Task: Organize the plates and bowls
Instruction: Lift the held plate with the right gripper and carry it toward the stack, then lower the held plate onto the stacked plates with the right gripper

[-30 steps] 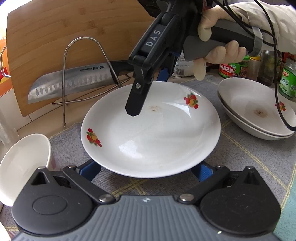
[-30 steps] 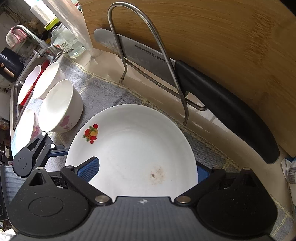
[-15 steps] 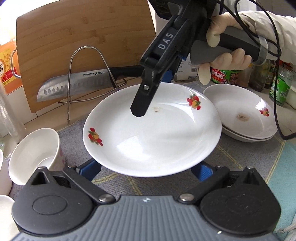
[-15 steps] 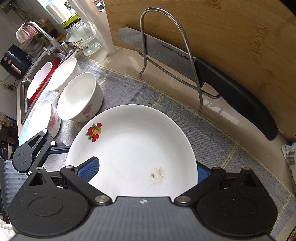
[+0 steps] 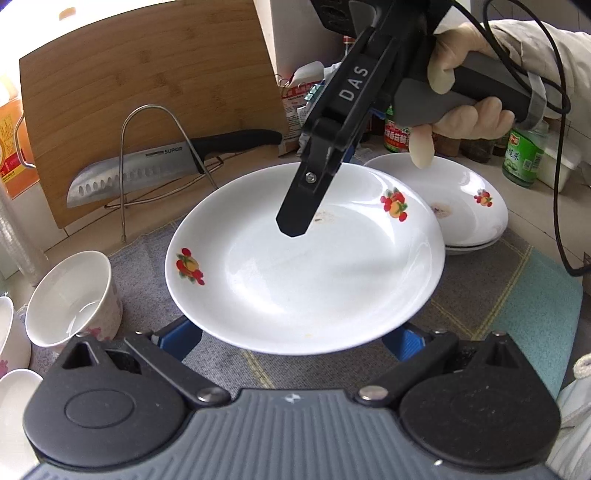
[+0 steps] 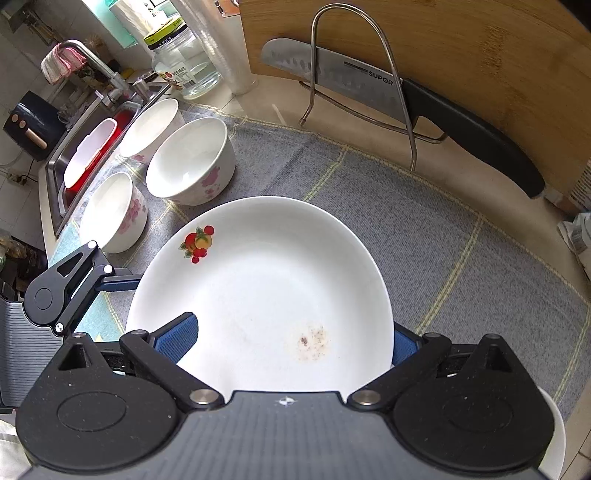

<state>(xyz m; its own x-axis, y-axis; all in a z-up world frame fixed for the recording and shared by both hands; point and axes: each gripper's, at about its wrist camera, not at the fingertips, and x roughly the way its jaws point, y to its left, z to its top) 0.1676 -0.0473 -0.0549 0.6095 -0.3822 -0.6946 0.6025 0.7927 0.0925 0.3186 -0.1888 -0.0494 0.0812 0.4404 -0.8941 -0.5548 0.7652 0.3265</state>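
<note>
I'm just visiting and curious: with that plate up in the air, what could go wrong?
The plate is pinched only at one rim by the right gripper, so it could tip or slip. Lowered carelessly, it might clip the stacked plates or the bowl.

3 bowls left, bare mat right

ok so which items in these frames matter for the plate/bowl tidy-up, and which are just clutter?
Job items:
- held plate, right gripper on its rim
- stacked plates
- pink-flower bowls
- left gripper beneath the held plate

Just lying about:
- knife in wire rack
- cutting board
- glass jar
- green bottles
- grey mat
</note>
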